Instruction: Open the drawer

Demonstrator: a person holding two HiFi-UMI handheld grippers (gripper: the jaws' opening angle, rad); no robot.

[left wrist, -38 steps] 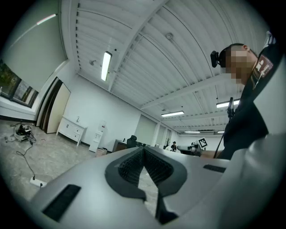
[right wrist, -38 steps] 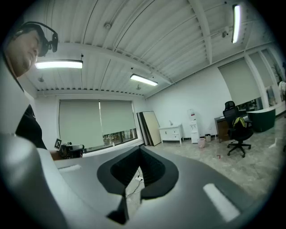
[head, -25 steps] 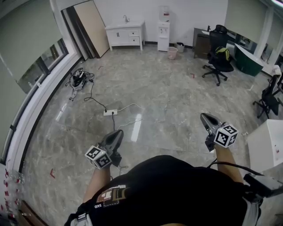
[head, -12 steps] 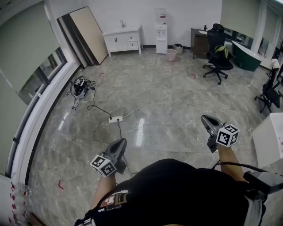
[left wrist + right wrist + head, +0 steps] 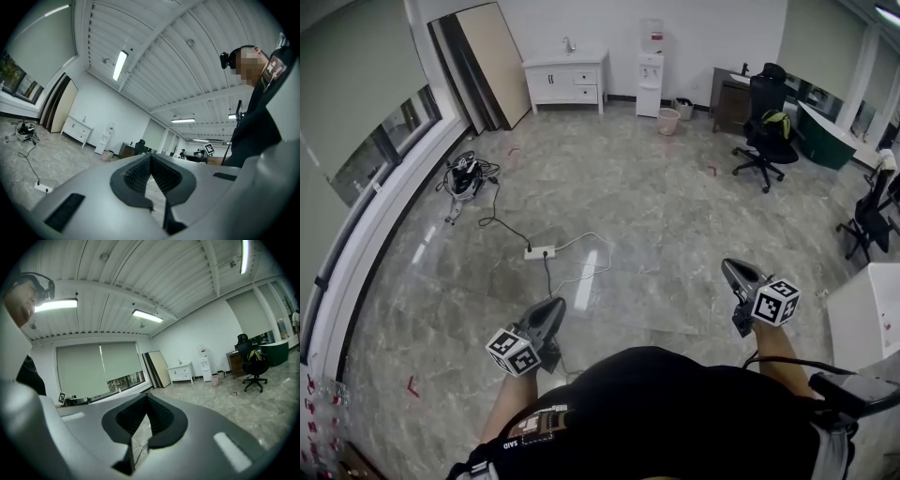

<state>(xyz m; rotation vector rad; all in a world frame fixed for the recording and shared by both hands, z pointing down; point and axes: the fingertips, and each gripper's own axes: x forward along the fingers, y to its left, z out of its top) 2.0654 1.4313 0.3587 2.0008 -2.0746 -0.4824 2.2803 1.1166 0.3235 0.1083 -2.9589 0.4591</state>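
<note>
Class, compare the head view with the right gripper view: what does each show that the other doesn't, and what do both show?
Only the head view: the marker cube on the right tool, and the cable tangle by the window. Only the right gripper view: the ceiling lights. Both: the right tool, its jaws together with nothing between them, the white sink cabinet, the water dispenser and the black office chair.

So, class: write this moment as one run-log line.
left gripper: shut, empty | right gripper: shut, empty | white drawer cabinet: far wall, drawers closed, not reached
</note>
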